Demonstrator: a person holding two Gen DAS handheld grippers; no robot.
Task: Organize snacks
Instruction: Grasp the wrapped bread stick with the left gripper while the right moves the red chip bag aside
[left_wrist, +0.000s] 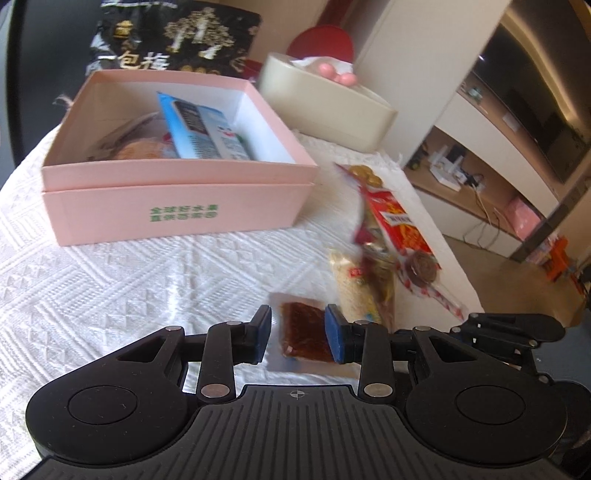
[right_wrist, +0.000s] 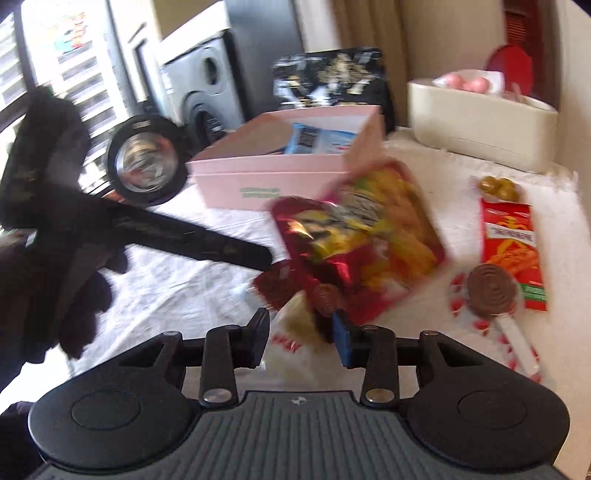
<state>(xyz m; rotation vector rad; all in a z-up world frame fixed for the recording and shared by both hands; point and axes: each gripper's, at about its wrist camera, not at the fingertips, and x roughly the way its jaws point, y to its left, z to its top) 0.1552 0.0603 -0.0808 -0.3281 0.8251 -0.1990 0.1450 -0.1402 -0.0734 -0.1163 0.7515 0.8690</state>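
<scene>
My left gripper (left_wrist: 297, 325) is shut on a small clear packet with a dark brown slab (left_wrist: 303, 332), low over the white cloth. From the right wrist view its black finger (right_wrist: 221, 247) reaches that same packet. My right gripper (right_wrist: 301, 325) is shut on a cream-white snack packet (right_wrist: 291, 332) with red lettering. A blurred red bag of yellow chips (right_wrist: 358, 240) bunches just above it; whether the pads pinch it too I cannot tell. The open pink box (left_wrist: 177, 206) stands behind, holding a blue-and-white packet (left_wrist: 199, 129) and other snacks.
On the cloth (left_wrist: 110, 277) to the right lie a red-orange snack packet (right_wrist: 513, 240), a chocolate swirl lollipop (right_wrist: 489, 291) and gold-wrapped sweets (right_wrist: 496, 184). A cream container (left_wrist: 332, 110) and a black bag (left_wrist: 173, 37) stand at the back. The table edge drops off on the right.
</scene>
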